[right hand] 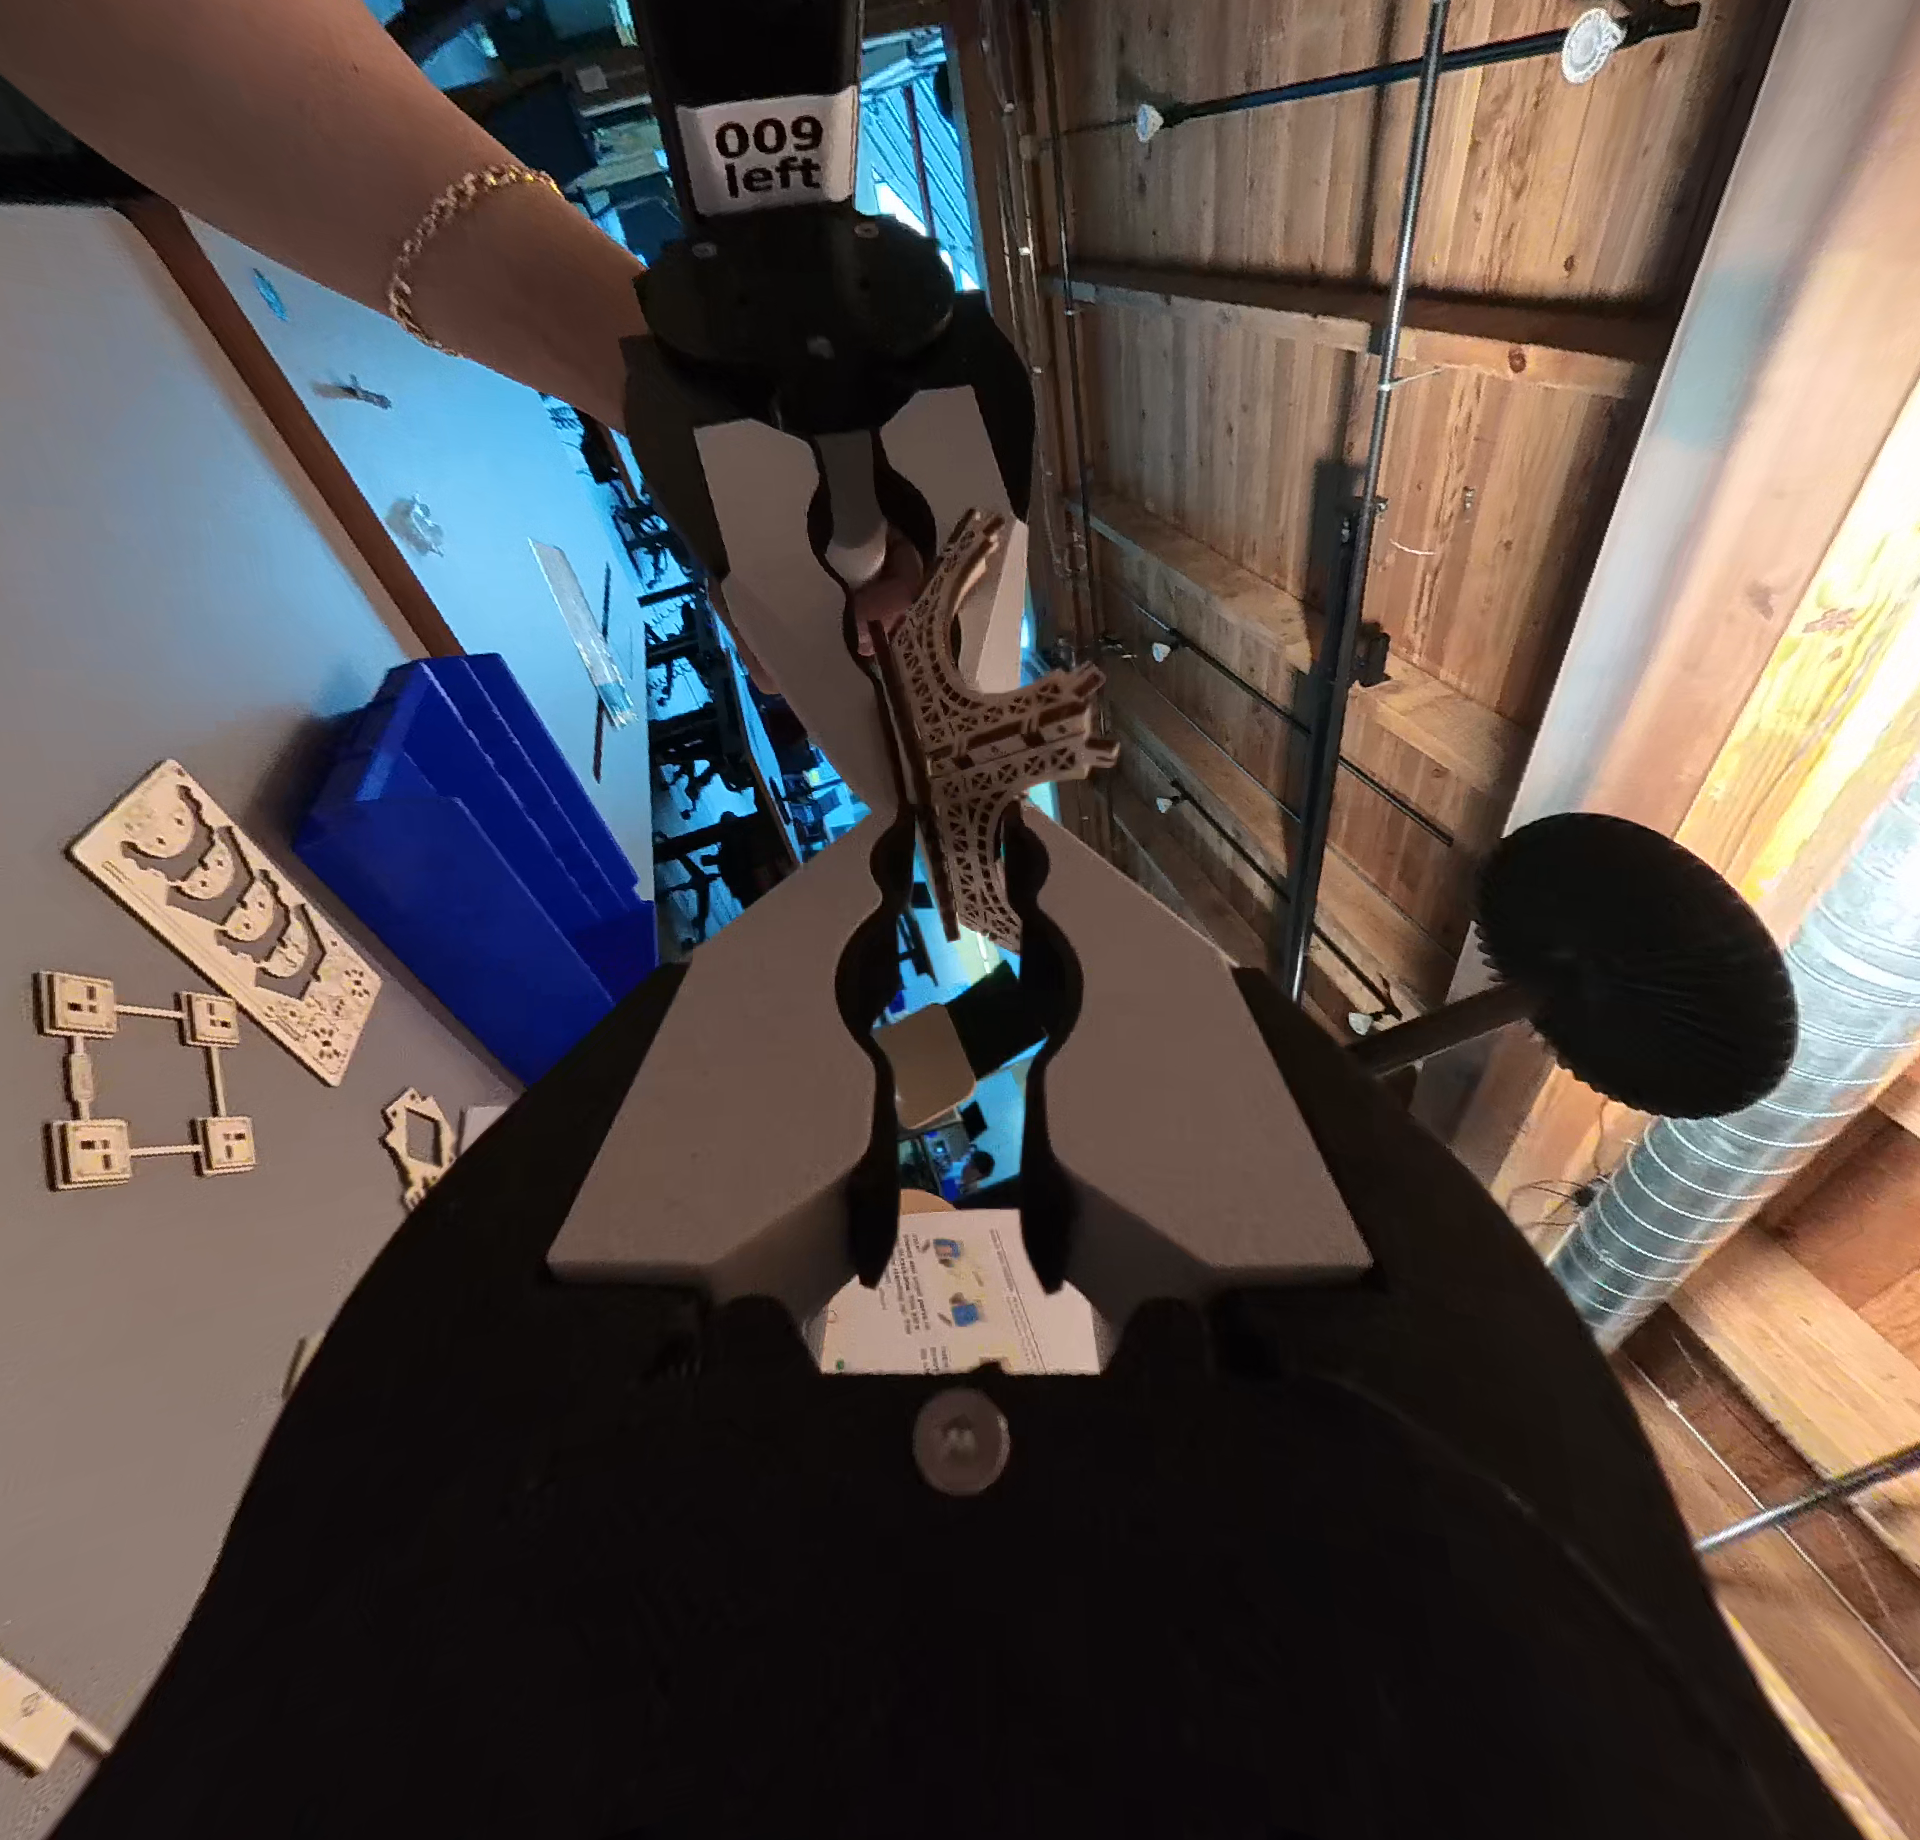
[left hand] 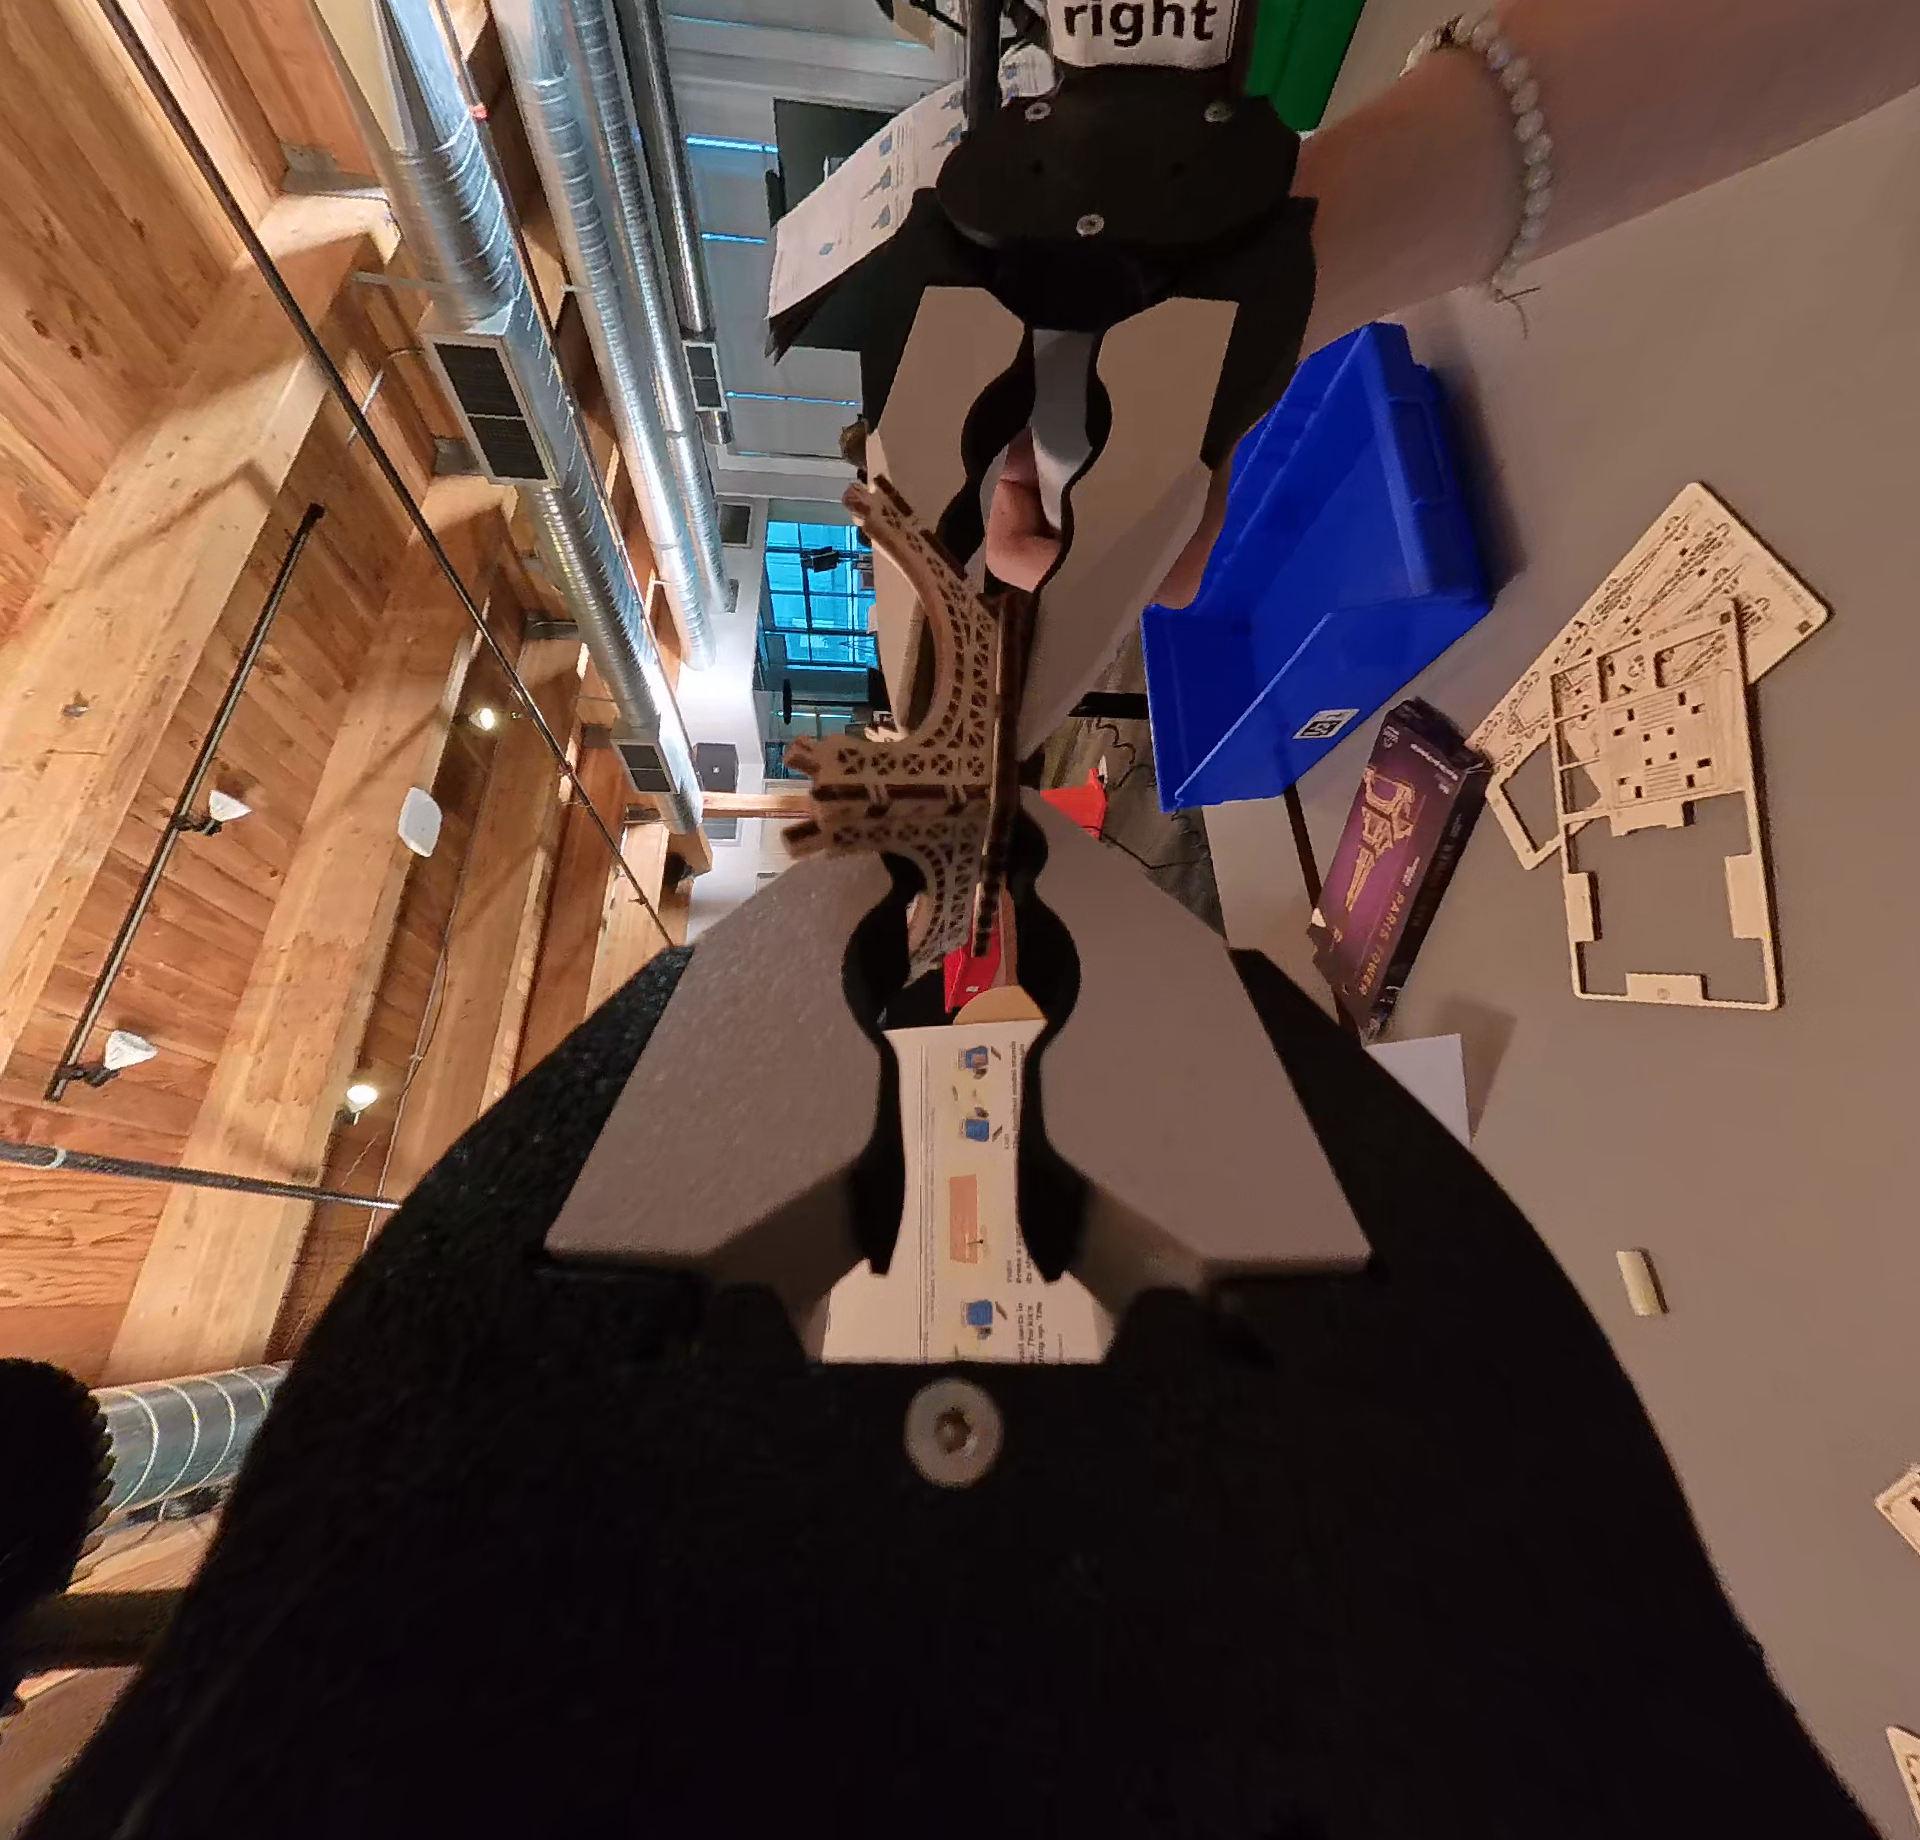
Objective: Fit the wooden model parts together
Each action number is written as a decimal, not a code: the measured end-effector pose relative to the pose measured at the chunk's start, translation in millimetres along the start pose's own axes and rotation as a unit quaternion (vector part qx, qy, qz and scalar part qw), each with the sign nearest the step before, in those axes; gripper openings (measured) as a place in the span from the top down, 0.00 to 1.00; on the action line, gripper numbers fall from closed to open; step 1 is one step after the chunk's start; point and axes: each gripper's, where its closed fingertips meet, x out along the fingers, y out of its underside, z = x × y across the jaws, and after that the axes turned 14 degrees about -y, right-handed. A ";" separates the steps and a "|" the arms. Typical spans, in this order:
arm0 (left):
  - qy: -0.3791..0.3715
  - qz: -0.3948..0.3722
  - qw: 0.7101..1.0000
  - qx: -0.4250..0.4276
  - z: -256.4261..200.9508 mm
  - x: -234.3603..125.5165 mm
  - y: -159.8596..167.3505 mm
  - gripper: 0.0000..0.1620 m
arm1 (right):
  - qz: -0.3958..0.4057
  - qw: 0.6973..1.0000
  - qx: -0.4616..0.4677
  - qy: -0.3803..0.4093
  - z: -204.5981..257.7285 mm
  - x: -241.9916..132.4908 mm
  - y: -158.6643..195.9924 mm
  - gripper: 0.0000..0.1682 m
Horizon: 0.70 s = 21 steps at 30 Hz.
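A brown laser-cut wooden model point(left hand: 914, 751) of lattice arches with a flat dark plate along one side hangs in mid-air between the two grippers, which face each other. My left gripper point(left hand: 971, 886) is shut on its near arch leg and plate. My right gripper point(left hand: 987, 668), coming from the far side, is shut on its other end. In the right wrist view the model point(right hand: 997, 741) sits just past my right gripper point(right hand: 961, 834), with the left gripper point(right hand: 925, 710) clamped on it from beyond. A person's bare arms hold both grippers.
The grey table point(left hand: 1714, 1271) carries a blue bin point(left hand: 1340, 585), a purple box point(left hand: 1392, 855), punched-out wooden sheets point(left hand: 1652, 751) and a small loose wood piece point(left hand: 1642, 1281). The right wrist view shows the bin point(right hand: 468, 834), more sheets point(right hand: 229, 917) and a printed instruction page point(right hand: 956, 1291). Only a small space, under 4 cm, lies between the two pairs of fingers.
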 end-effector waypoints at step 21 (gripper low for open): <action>-0.009 0.006 1.000 -0.022 2.7 0.8 0.2 0.92 | -0.001 1.000 0.009 -0.001 -2.4 -2.7 -0.9 0.93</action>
